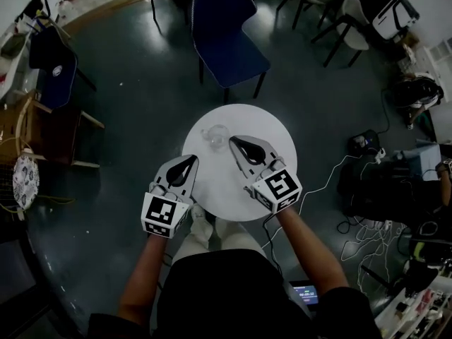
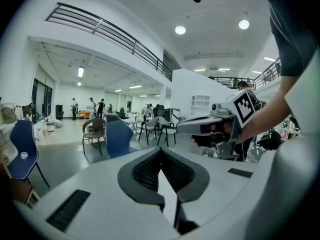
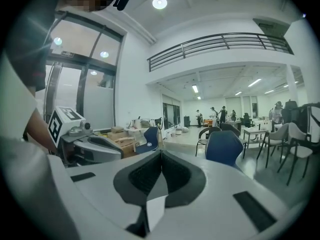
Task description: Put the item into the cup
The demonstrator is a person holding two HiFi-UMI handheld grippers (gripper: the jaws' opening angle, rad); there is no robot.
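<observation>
A clear glass cup (image 1: 215,136) stands on the far left part of the round white table (image 1: 265,129). No loose item shows on the table, and what lies inside the cup I cannot make out. My left gripper (image 1: 191,161) is held above the table's near left edge, jaws shut and empty. My right gripper (image 1: 234,142) hovers just right of the cup, also shut and empty. In the left gripper view the closed jaws (image 2: 161,150) point level into the room, with the right gripper (image 2: 205,126) beside them. The right gripper view shows its closed jaws (image 3: 161,152) and the left gripper (image 3: 92,149).
A blue chair (image 1: 227,34) stands just beyond the table. Another dark chair (image 1: 53,66) and wooden furniture (image 1: 42,133) are at the left. Cables (image 1: 357,228) and bags lie on the floor to the right. The person's knees are under the table's near edge.
</observation>
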